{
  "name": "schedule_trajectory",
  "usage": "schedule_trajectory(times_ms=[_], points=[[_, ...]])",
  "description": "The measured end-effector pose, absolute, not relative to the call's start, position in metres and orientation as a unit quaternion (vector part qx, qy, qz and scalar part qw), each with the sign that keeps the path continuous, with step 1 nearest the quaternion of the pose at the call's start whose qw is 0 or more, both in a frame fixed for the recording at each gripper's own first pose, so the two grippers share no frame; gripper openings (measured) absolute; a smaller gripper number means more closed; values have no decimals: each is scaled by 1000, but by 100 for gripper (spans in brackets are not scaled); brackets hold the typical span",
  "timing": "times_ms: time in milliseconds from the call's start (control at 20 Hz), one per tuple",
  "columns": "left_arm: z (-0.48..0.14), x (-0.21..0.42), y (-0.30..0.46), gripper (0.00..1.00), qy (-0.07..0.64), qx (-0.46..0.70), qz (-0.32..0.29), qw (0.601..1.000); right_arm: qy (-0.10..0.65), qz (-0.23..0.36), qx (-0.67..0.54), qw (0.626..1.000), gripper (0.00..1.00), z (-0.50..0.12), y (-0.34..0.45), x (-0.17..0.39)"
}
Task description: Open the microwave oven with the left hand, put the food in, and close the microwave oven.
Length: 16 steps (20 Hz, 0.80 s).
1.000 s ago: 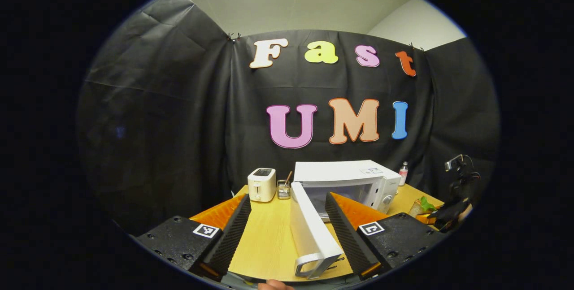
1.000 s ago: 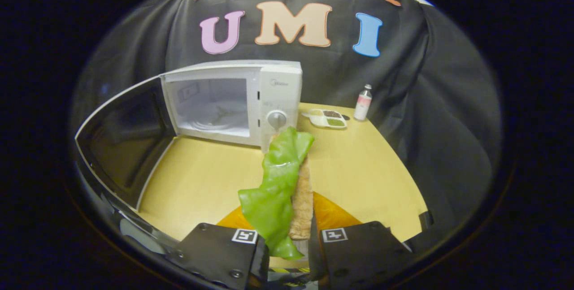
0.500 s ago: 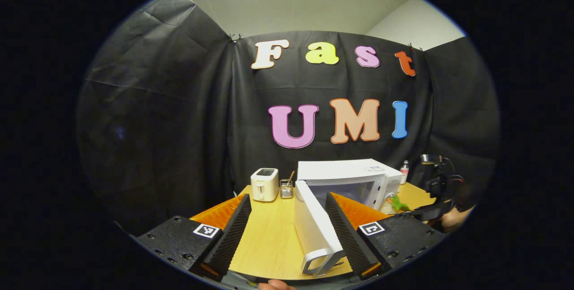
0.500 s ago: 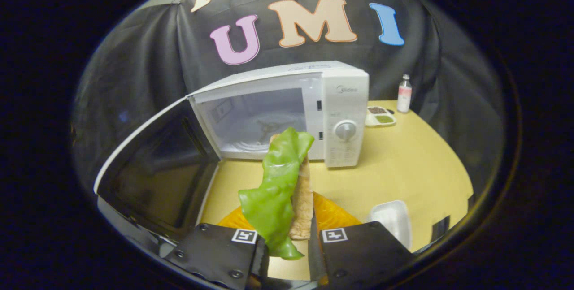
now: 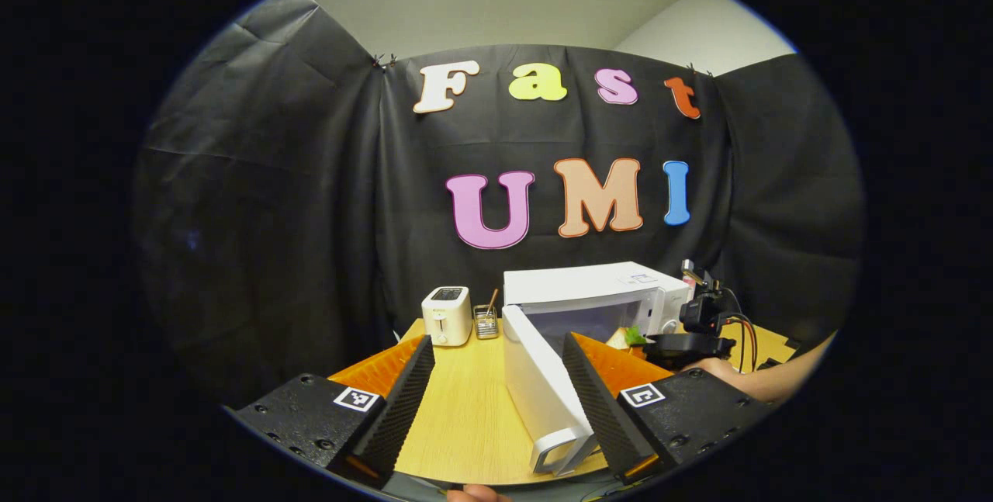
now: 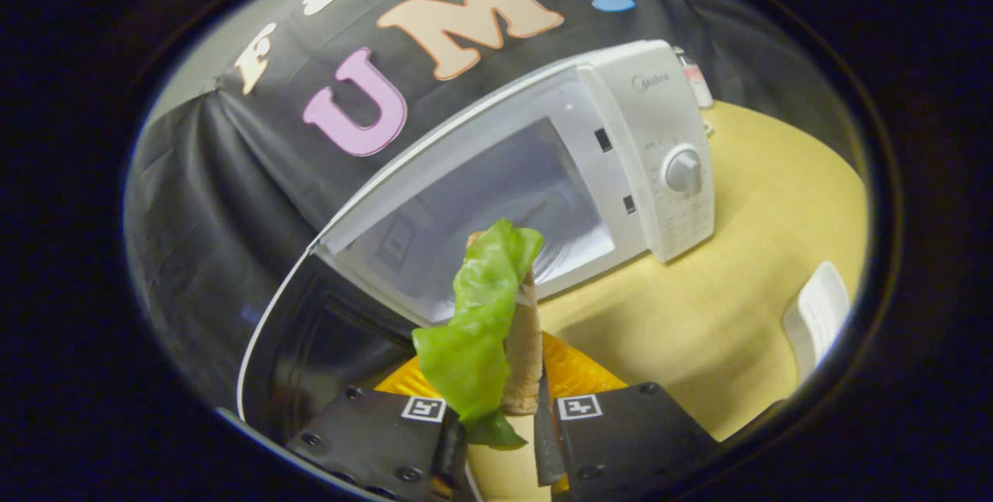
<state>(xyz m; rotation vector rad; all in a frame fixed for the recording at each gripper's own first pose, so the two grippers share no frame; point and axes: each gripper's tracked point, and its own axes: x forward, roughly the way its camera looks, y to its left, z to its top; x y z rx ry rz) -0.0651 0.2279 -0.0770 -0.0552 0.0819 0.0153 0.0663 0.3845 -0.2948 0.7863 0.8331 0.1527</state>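
One of the three steps looked finished: the microwave (image 6: 543, 168) stood on the table (image 6: 745, 308) with its door (image 5: 543, 389) swung wide open, and its inside (image 6: 481, 230) lay bare with nothing in it that I could make out. The left gripper (image 5: 496, 409) hung in front of the open door with its jaws spread well apart, the door's handle (image 5: 560, 451) sitting low between them near the right-hand finger, though I could not tell whether that finger touched it. The right gripper (image 6: 500, 428) had its jaws clamped on the food (image 6: 489, 323), a slice of bread with a green lettuce leaf draped along it, held upright and tilted toward the opening. From the left gripper view the same gripper and a bit of green showed just in front of the oven's mouth. By my judgement the food was at the threshold and not yet set down, so roughly the middle of the job. Left to do: carry it in, let go, draw the gripper out, and push the door closed. Over by the wall stood a toaster (image 5: 446, 316), apart from all this.
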Motion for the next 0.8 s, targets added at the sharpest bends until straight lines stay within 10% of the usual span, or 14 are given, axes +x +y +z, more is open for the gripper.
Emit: schedule_trajectory(times_ms=[800], points=[[-102, -50, 239, 96, 76, -82, 18, 994, 313, -55, 549, 773, 37, -316, 437, 172]])
